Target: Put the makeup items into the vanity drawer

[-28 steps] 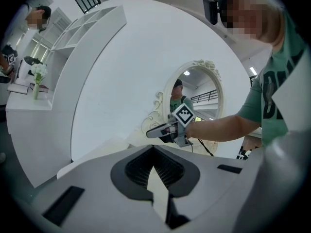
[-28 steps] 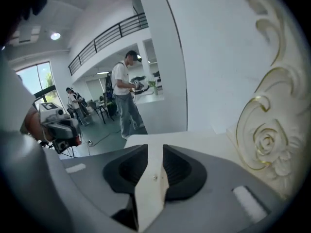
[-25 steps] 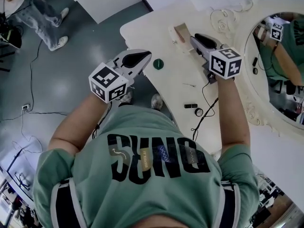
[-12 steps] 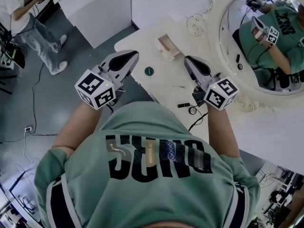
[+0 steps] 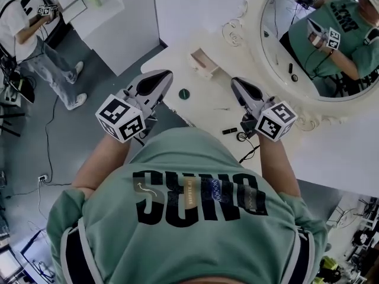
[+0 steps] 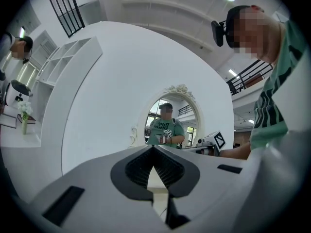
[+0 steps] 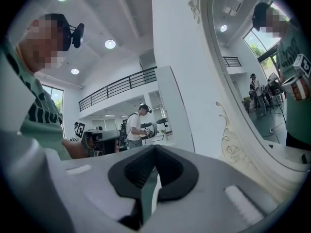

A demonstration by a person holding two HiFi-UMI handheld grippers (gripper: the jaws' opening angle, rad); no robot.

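Head view: left gripper and right gripper both pressed together, empty. Green pot lies on the vanity top between them. Black tube near right; small drawer far.

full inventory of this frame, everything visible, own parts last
vanity table: 1, cream, below both grippers
mirror: 1, oval, ornate cream frame, back right of the table
small drawer: 1, beige, open, far end of the table
round item: 1, dark green, table's left edge
tube: 1, black, table's near side
ring-shaped item: 1, black, beside the tube
cable: 1, black, trailing off the near edge
bystander: 1, white top, floor at far left
left gripper: 1, grey, shut, empty
right gripper: 1, grey, fingers closing, nothing between them
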